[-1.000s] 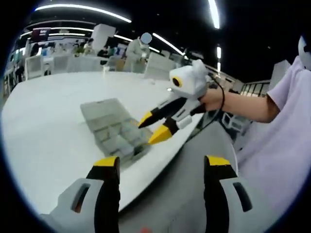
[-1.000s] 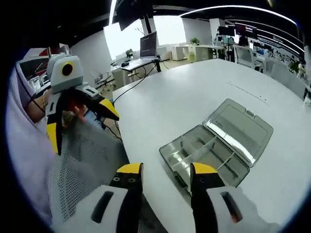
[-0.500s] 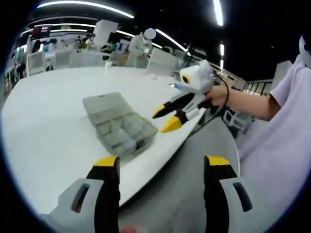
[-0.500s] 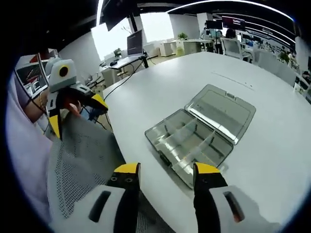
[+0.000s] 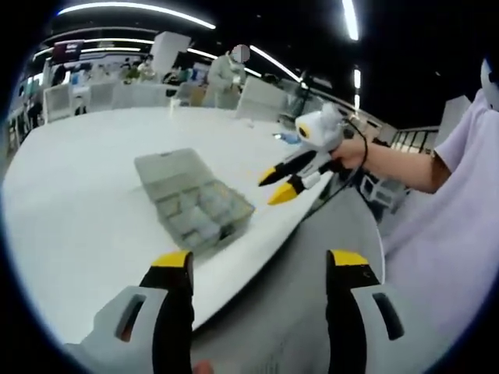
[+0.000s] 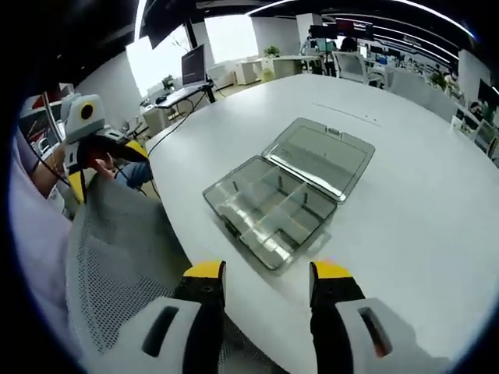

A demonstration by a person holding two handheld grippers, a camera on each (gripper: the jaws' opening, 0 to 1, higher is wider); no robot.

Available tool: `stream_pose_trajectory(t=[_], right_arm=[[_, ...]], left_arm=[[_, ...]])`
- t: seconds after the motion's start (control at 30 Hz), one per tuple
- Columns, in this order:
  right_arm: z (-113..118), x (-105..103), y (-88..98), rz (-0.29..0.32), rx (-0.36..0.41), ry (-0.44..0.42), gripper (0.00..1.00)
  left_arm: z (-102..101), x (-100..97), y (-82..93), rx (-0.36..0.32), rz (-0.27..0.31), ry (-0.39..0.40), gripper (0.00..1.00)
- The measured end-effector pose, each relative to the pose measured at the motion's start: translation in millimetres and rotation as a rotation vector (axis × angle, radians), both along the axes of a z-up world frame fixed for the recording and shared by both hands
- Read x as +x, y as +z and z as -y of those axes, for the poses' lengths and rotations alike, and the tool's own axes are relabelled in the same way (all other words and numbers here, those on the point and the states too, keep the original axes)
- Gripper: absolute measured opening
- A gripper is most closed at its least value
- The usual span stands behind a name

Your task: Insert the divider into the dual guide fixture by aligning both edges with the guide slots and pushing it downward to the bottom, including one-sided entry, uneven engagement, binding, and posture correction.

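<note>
A clear plastic compartment box (image 6: pixel 265 209) lies open on the white table (image 6: pixel 405 218), its lid (image 6: pixel 320 150) folded flat behind it. Thin clear dividers stand inside the base. My right gripper (image 6: pixel 267 273) hovers above the table's near edge, open and holding nothing, with the box just ahead. In the left gripper view the same box (image 5: pixel 195 204) sits mid-table, and the right gripper (image 5: pixel 277 185) hangs to its right, jaws apart. My left gripper (image 5: pixel 260 261) is open and empty, low over the table edge, well short of the box.
A grey mesh chair (image 6: pixel 117 265) stands against the table's curved edge, below both grippers. The person's forearm (image 5: pixel 398 167) and pale sleeve (image 5: pixel 460 195) take up the right side. Office desks and monitors (image 6: pixel 191 66) stand far behind. Broad bare tabletop surrounds the box.
The right gripper has drawn back and to the right, away from the box, which now sits farther ahead in its view. The left gripper has barely moved. Both stay open.
</note>
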State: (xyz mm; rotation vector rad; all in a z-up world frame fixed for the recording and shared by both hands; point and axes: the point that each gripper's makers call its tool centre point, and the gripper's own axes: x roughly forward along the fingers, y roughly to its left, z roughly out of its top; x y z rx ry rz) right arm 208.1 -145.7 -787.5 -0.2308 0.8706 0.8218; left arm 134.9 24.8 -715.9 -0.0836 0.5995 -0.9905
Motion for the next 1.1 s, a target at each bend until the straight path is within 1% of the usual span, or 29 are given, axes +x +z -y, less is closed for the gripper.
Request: stream_pose_trajectory(t=[0.13,0.27,0.37,0.53,0.63,0.7,0.87,1.1], right_arm=[[12.6,3.3,-8.4,-0.011,-0.042,-0.041,0.39],[27.2,11.2,-17.0,-0.026,-0.058,-0.140,0.38],[33.6,15.4,-19.9,-0.028,-0.062,-0.174,0.38],[40.2,19.8,-25.0,-0.032,-0.081,-0.199,0.36],[45.7,24.9,-31.9,-0.033,-0.098,-0.237,0.36],[47.4,27.8,-37.7,-0.039,-0.106,-0.271,0.36],[45.2,34.7,-48.3,-0.042,-0.124,-0.314,0.36],[45.2,47.2,-55.5,-0.034,-0.152,-0.353,0.36]], left_arm=[[0.3,-0.9,-0.5,0.002,-0.001,-0.001,0.67],[0.3,-0.8,-1.1,0.006,-0.001,-0.002,0.67],[0.2,-0.8,-1.3,0.007,-0.002,-0.001,0.67],[0.2,-0.8,-2.0,0.008,-0.004,-0.003,0.66],[0.6,-0.8,-2.0,0.009,-0.005,-0.006,0.66],[0.9,-1.0,-2.2,0.009,-0.006,-0.008,0.66],[1.0,-1.1,-2.3,0.009,-0.008,-0.010,0.66],[0.6,-1.1,-2.3,0.008,-0.009,-0.007,0.66]])
